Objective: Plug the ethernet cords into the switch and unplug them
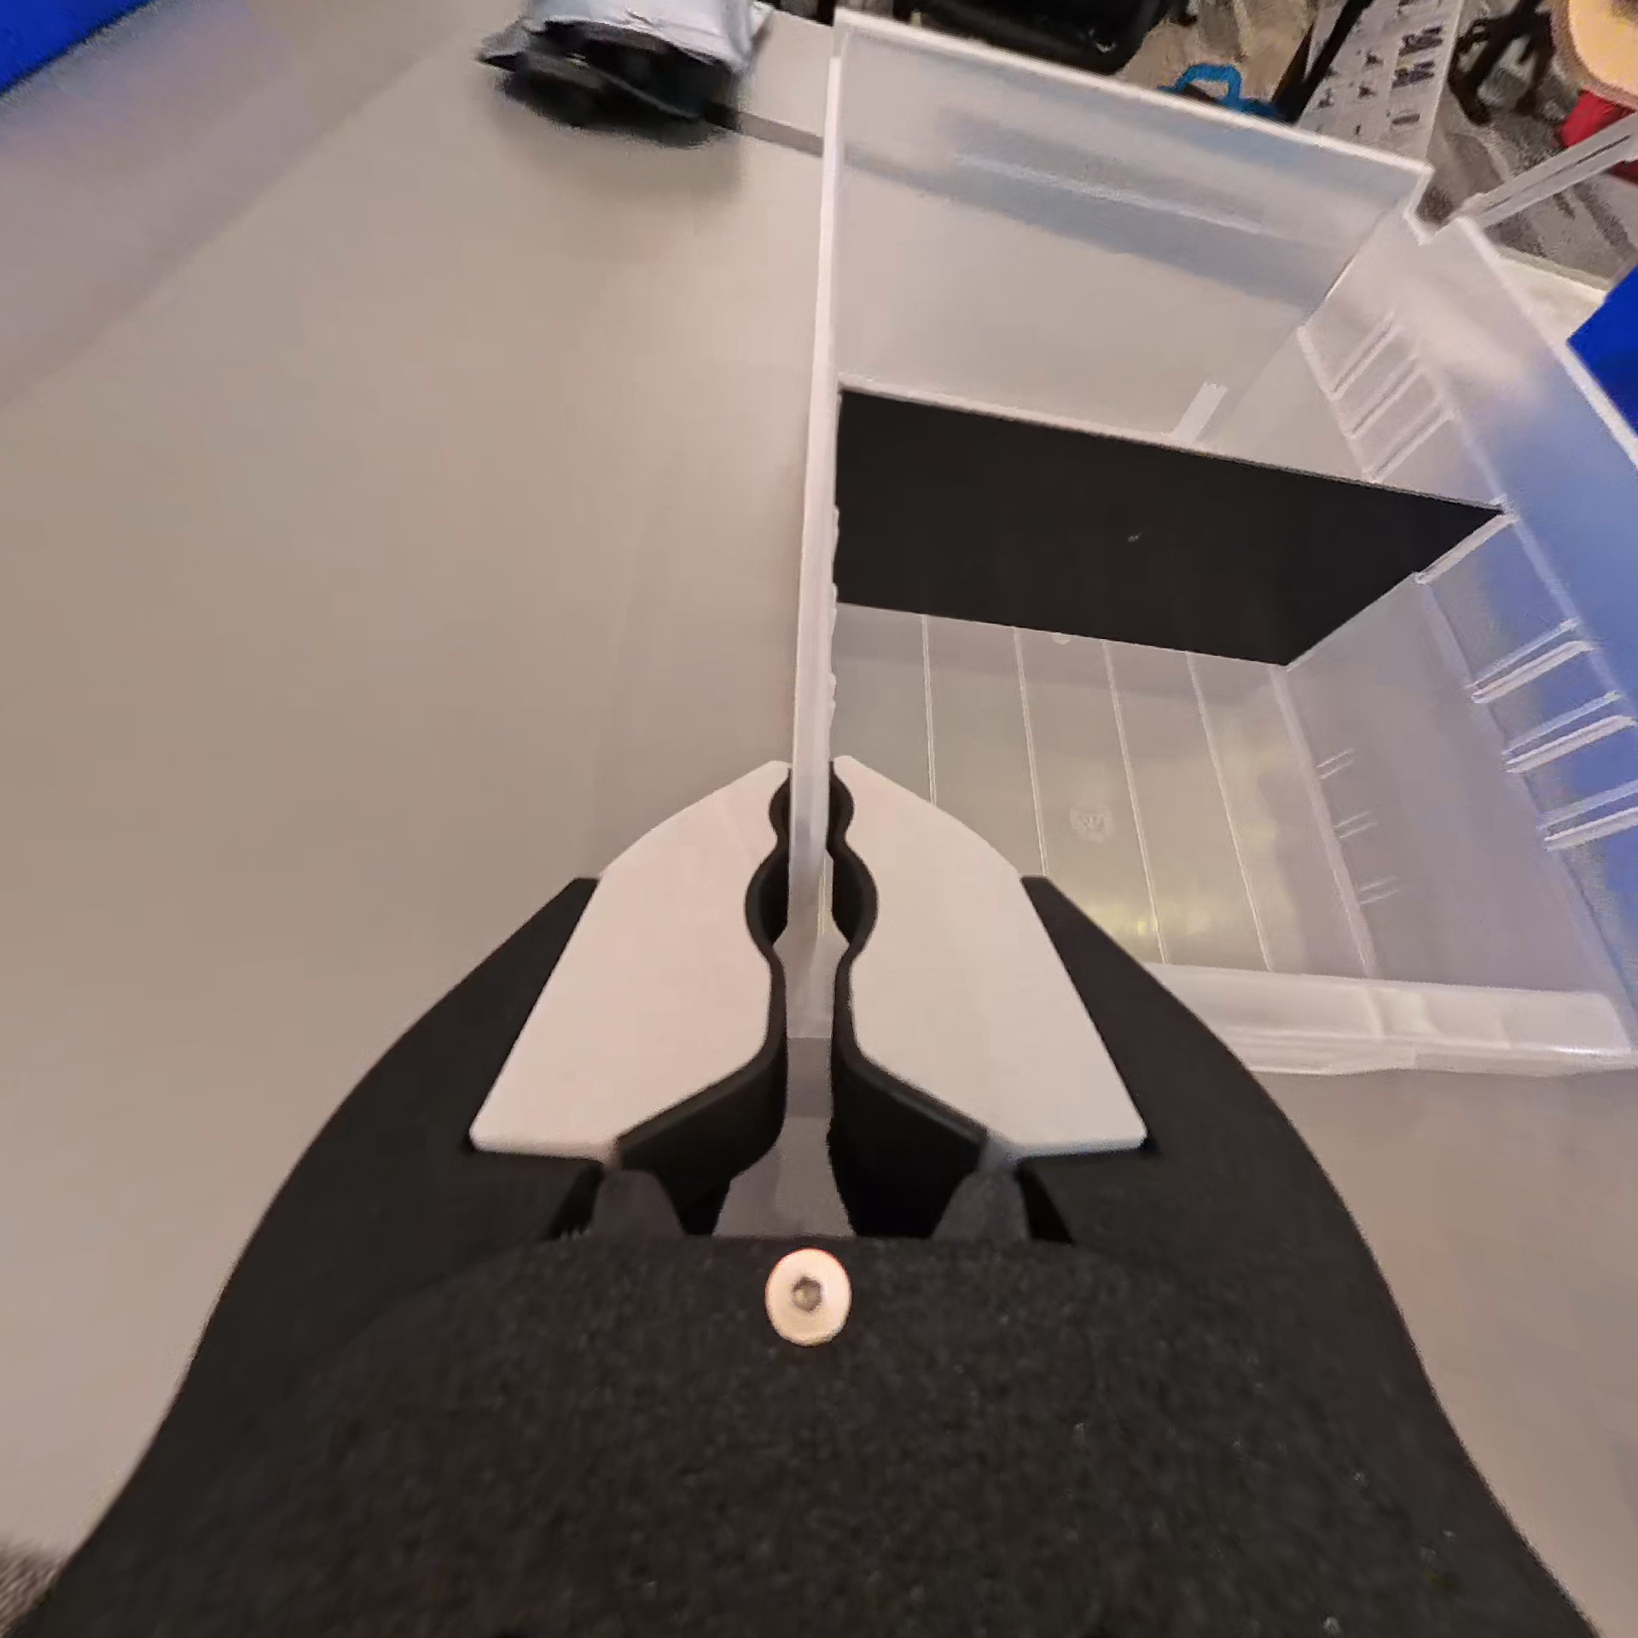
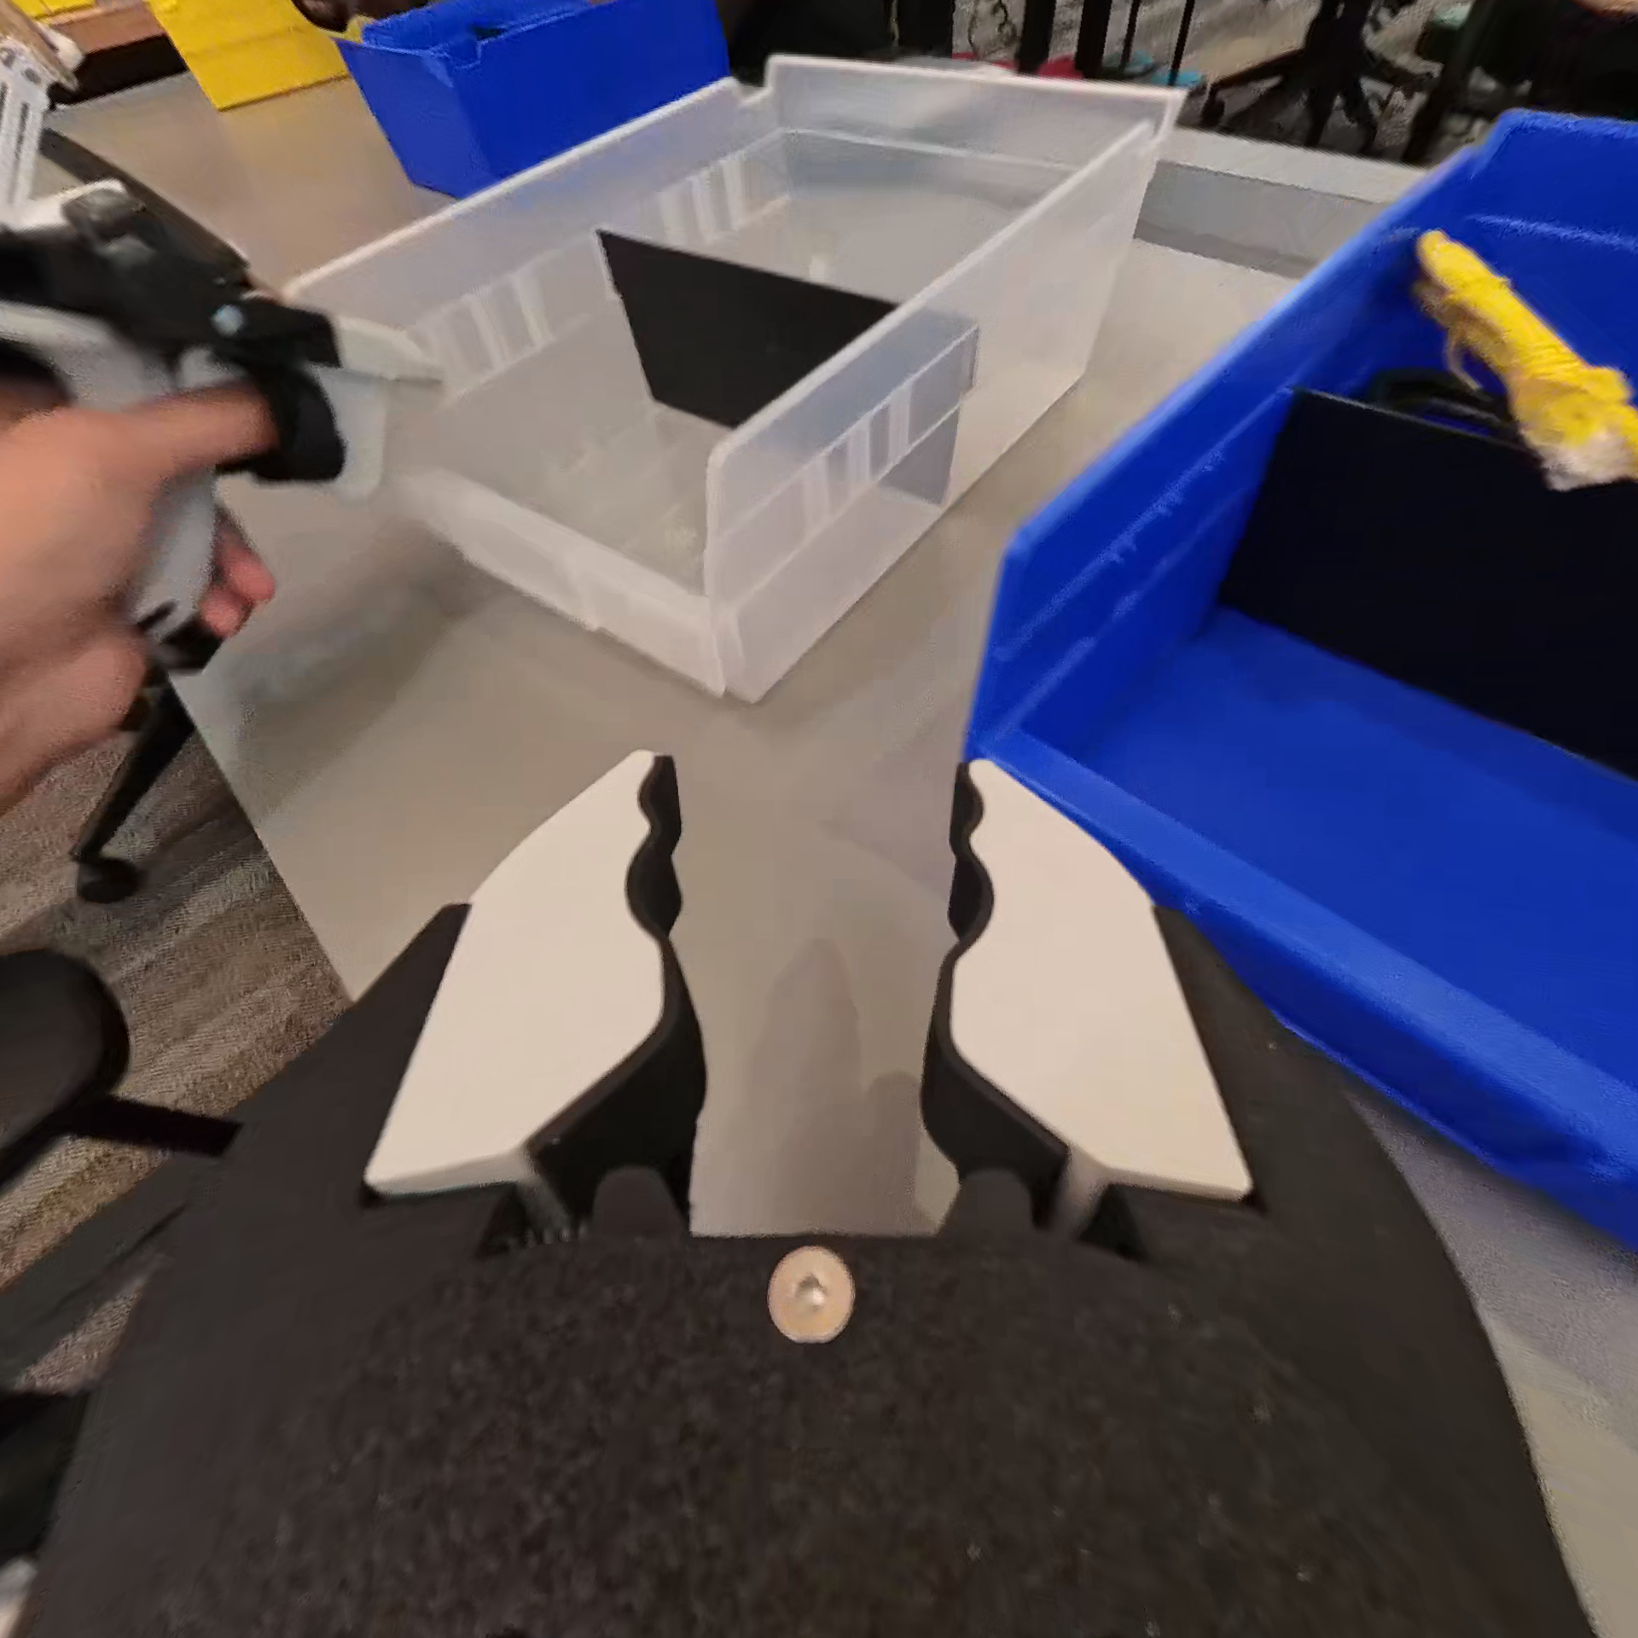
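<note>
My left gripper is shut on the left side wall of a clear plastic bin, with both pads pressed against the thin wall. The right wrist view shows the same grip: the left gripper, held by a hand, pinches the clear bin's left rim. A black divider stands across the bin. My right gripper is open and empty above the grey table. A yellow ethernet cord lies in the blue bin at right. No switch shows in either view.
A second blue bin and a yellow bin stand at the back. A dark pouch lies at the table's far end. The table edge and carpet floor are at the left of the right wrist view. My hands' fingertips stand some 30 cm from each other.
</note>
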